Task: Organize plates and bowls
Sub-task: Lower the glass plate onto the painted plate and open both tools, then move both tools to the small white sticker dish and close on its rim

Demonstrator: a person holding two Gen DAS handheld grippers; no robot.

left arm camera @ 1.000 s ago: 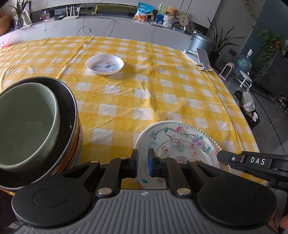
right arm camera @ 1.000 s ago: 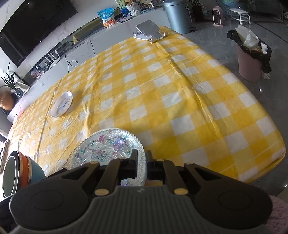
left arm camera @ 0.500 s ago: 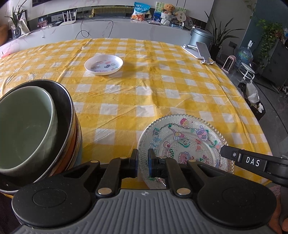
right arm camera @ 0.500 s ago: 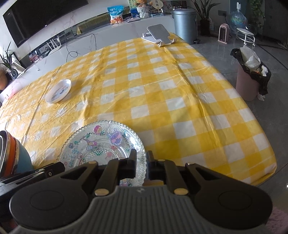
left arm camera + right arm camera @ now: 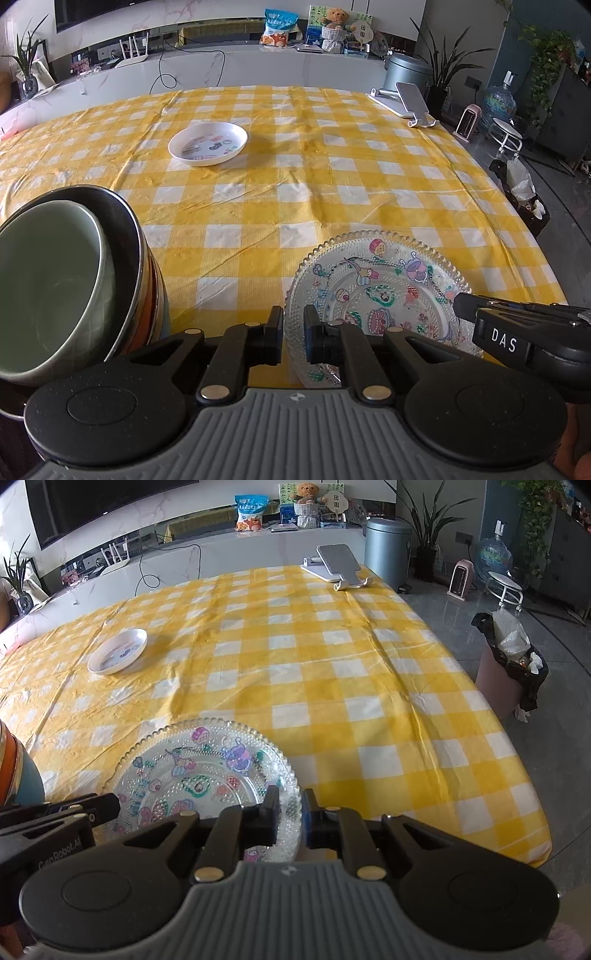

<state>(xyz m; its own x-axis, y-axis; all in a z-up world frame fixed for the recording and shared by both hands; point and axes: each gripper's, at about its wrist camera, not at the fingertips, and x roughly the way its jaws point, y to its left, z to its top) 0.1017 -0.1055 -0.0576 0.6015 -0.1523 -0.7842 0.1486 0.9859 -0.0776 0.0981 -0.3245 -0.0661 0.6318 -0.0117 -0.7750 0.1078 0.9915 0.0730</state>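
A clear glass plate (image 5: pixel 376 291) with cartoon stickers lies on the yellow checked cloth near the table's front edge. My left gripper (image 5: pixel 293 332) is shut on its left rim. My right gripper (image 5: pixel 290 812) straddles the right rim of the glass plate (image 5: pixel 199 771); its jaws are opening, with the rim still between them. Left of the plate stands a stack of bowls (image 5: pixel 122 295), with a pale green bowl (image 5: pixel 48 288) lying inside a dark one on top. A small white plate (image 5: pixel 208 143) sits alone farther back.
A phone stand (image 5: pixel 406 103) sits at the table's far right corner. Past the right edge (image 5: pixel 509 760) are a pink bin (image 5: pixel 502 686) lined with a black bag, a stool and a heater. A counter with clutter runs behind the table.
Both views have rolled to level and the glass plate has settled closer to the cloth. The right gripper's jaws have widened slightly around the rim. The left gripper keeps its hold.
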